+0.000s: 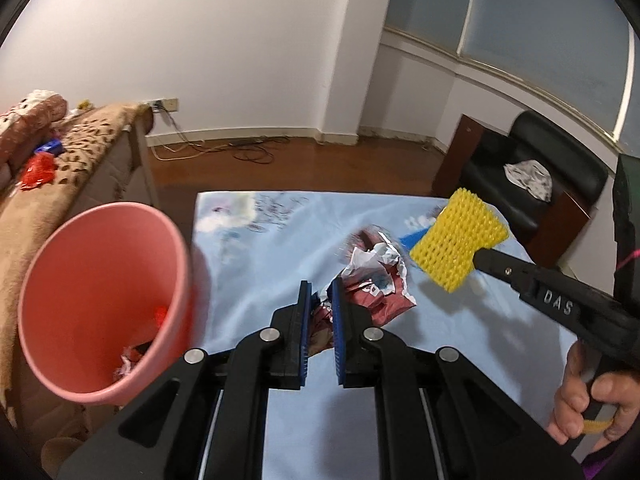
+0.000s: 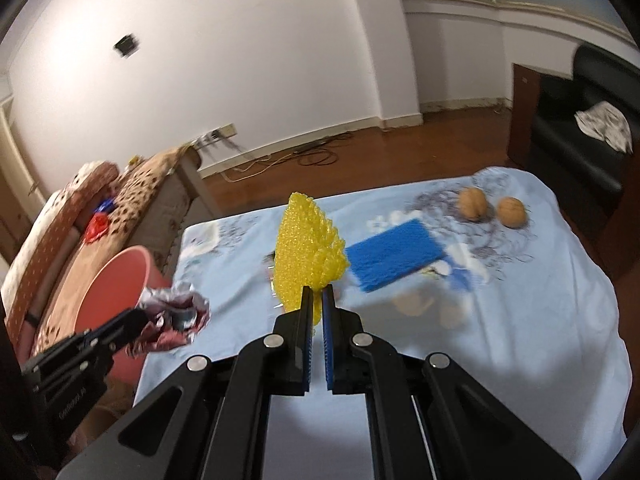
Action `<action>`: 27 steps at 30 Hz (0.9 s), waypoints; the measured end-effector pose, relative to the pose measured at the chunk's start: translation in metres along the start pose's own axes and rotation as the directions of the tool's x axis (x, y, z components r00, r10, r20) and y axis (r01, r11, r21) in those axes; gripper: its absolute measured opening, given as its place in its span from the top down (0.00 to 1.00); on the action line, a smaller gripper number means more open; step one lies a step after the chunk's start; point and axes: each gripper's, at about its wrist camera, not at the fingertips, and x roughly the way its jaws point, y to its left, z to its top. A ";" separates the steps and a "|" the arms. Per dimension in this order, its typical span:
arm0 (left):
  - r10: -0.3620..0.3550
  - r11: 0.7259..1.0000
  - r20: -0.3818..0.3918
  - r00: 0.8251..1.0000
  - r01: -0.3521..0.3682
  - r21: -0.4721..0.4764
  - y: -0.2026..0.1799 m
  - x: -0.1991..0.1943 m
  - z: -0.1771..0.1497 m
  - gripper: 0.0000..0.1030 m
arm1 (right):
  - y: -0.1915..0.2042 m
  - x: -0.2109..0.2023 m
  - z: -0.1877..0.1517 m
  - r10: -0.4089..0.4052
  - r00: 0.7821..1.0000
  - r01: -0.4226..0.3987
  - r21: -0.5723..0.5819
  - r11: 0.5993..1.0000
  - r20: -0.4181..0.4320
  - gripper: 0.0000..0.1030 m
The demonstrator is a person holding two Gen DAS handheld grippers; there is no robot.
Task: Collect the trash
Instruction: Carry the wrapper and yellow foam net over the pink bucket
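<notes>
Left gripper (image 1: 320, 300) clamps crumpled red-silver foil wrapper (image 1: 372, 280); round pink plastic bin (image 1: 60, 352) lies left (nearer this hand). Right gripper (image 2: 318, 300) pinches yellow foam mesh (image 2: 308, 248).

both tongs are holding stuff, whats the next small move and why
Probably carry the left tongs sideways over the pink bin and let go: they grip a crumpled wrapper above the table, and the bin stands open just beside it. The right tongs hold yellow foam netting.
</notes>
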 end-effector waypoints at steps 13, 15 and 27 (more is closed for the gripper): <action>0.180 0.972 0.025 0.983 -0.174 -0.157 0.062 -0.026 0.000 0.91 | 0.091 0.009 0.007 0.098 0.995 -0.099 -0.198 0.975 -0.018 0.96; 0.204 0.964 0.025 0.979 -0.196 -0.178 0.071 -0.028 0.000 0.91 | 0.104 0.012 0.006 0.109 0.994 -0.112 -0.224 0.968 -0.025 0.96; 0.315 0.914 0.000 0.949 -0.303 -0.268 0.120 -0.036 -0.009 0.91 | 0.168 0.034 0.003 0.166 0.983 -0.183 -0.322 0.929 -0.082 0.96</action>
